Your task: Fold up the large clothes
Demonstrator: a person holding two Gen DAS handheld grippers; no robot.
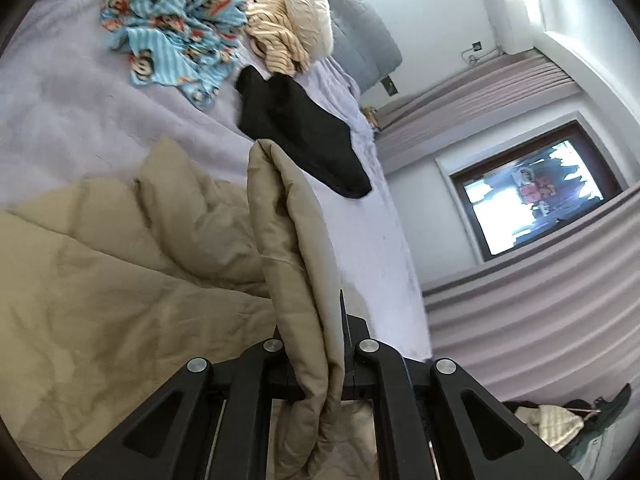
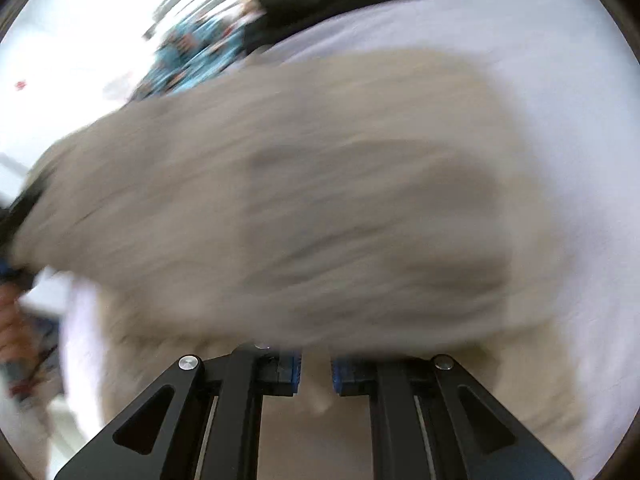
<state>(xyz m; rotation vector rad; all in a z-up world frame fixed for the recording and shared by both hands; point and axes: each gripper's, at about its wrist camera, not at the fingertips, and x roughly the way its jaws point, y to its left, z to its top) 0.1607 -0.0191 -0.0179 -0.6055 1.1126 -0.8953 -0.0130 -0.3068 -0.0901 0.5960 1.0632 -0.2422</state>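
A large beige padded garment (image 1: 120,280) lies spread on the lilac bed (image 1: 60,128). My left gripper (image 1: 316,360) is shut on a thick fold of the beige garment, which rises as a ridge (image 1: 288,216) ahead of the fingers. In the blurred right wrist view the beige garment (image 2: 320,200) fills the middle. My right gripper (image 2: 315,374) has its blue pads (image 2: 290,374) close together with beige cloth in the narrow gap between them.
On the bed beyond lie a black garment (image 1: 304,132), a blue monkey-print cloth (image 1: 176,28) and a cream knit pile (image 1: 292,28). The bed's edge runs right of the black garment, with curtains (image 1: 520,300) and a window (image 1: 536,196) past it.
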